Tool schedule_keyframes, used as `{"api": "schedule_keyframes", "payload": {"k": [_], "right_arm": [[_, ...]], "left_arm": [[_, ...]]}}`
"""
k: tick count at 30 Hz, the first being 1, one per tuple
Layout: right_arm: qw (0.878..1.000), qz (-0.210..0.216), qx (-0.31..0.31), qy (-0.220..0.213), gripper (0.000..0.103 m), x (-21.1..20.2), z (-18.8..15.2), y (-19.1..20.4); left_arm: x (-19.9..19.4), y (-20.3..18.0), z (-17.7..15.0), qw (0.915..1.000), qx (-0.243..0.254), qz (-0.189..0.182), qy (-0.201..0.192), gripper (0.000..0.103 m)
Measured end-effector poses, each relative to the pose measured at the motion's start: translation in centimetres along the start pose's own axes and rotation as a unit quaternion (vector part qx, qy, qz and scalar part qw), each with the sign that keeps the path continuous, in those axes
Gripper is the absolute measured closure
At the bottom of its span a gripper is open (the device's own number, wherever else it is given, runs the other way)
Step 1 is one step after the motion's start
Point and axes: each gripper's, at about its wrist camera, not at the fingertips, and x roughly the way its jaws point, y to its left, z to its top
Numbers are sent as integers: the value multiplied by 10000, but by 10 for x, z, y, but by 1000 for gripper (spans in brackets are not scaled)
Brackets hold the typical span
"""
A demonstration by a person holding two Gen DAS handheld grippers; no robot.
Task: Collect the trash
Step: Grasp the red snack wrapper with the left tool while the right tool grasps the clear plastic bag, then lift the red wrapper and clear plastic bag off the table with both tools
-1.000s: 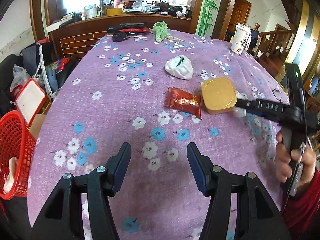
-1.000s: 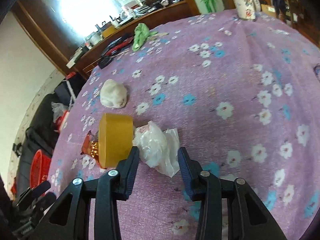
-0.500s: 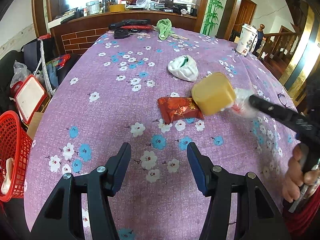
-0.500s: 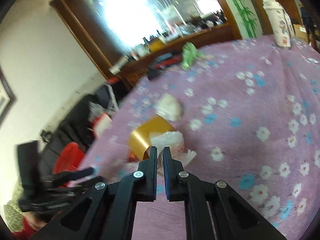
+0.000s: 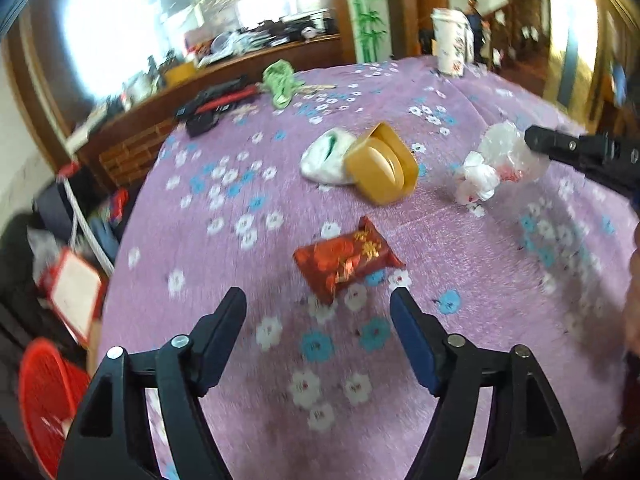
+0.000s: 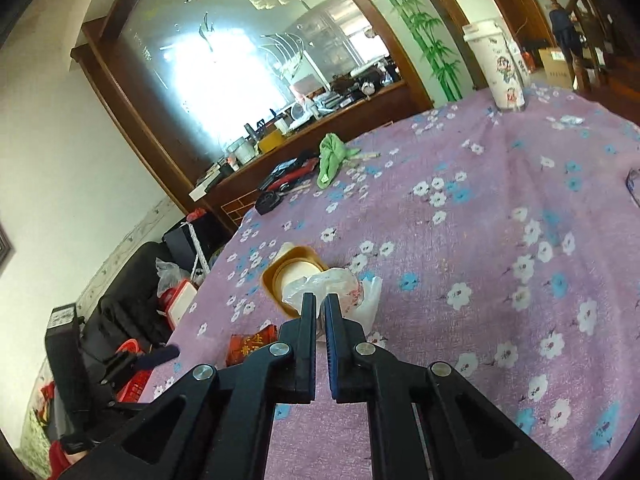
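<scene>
My right gripper (image 6: 319, 300) is shut on a crumpled clear plastic bag (image 6: 340, 286) and holds it above the purple flowered tablecloth (image 6: 480, 220); the bag (image 5: 494, 162) hangs from that gripper (image 5: 538, 142) in the left wrist view. My left gripper (image 5: 318, 312) is open and empty, just short of a red and gold snack wrapper (image 5: 346, 258), also in the right wrist view (image 6: 252, 346). A gold tub (image 5: 382, 164) lies tipped on its side against a white crumpled wad (image 5: 326, 156).
A red basket (image 5: 44, 396) stands on the floor left of the table. A green cloth (image 5: 280, 82), black and red tools (image 5: 216, 98) and a tall flowered cup (image 5: 452, 46) sit at the table's far side. A wooden counter runs behind.
My right gripper has lifted the plastic bag higher and away from the gold tub, which has tipped onto its side. My left gripper has moved closer to the red wrapper.
</scene>
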Motion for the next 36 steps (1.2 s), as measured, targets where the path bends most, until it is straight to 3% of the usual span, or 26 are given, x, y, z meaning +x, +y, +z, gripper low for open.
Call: {"api": "schedule_keyframes", "payload": {"k": [6,12,14,16,18,24,26,30,33,35,36], "right_arm": [[10000,12,70,59,98,2,1,-5],[9997,79,182,144,98,3,1,-10],[9993,141,206,278,98,6,0,-10],[9982,263,206,492,98,12,-2,-9],[9971,297,142,687,98,18,-6,-6],[9823,467,-621,1704,97,47,-29,22],[9813,290,-904,1677,97,46,-31,30],[9897,147,-694,1244,97,34,-20,18],[9926,-188,-549,1068,82,33,-17,10],[9928,-225,-494,1070,62,35,-16,9],[9927,-246,-503,1068,61,36,-15,8]], "left_arm": [[26,-18,15,9969,773,165,-49,28],[50,-23,20,9962,844,199,85,28],[55,-22,20,9973,700,187,138,33],[59,-19,19,9985,489,62,247,57],[62,-15,16,9991,250,-8,332,67],[58,0,6,9981,-440,-182,384,71],[54,6,2,9967,-692,-227,352,71],[48,14,-6,9941,-1026,-271,212,71],[47,20,-7,9924,-1202,-250,80,71],[46,24,-8,9908,-1317,-308,-1,71],[46,26,-9,9904,-1344,-311,-40,71]]}}
